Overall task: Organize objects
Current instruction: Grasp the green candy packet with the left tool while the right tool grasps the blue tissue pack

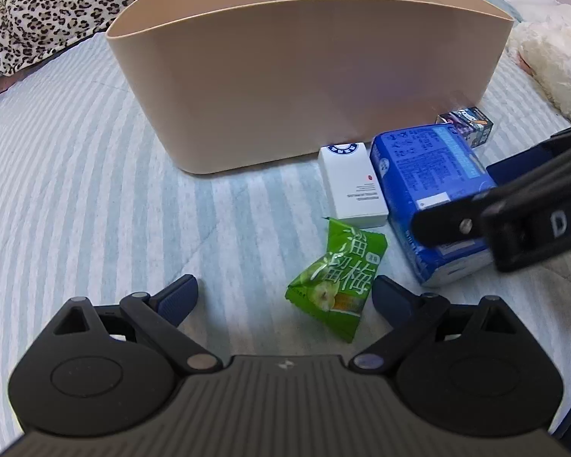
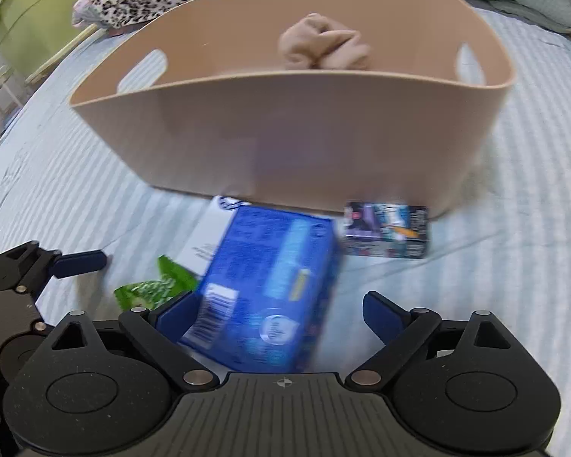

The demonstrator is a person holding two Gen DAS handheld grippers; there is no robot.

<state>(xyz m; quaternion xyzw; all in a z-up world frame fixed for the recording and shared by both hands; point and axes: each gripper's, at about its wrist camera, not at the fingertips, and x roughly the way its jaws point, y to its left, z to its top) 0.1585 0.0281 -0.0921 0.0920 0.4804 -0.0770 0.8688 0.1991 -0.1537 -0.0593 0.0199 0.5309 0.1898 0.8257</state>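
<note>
Left tongs (image 1: 285, 289) are spread wide and hold nothing; the green plum candy packet (image 1: 337, 280) lies on the striped bed (image 1: 76, 190) between the two fingers, nearer the right one. To grasp well, I think they should centre over the packet and close slowly. Right tongs (image 2: 281, 310) are also spread, around the blue box (image 2: 270, 285), not yet pinching it. The beige basket (image 2: 285, 133) stands just behind.
</note>
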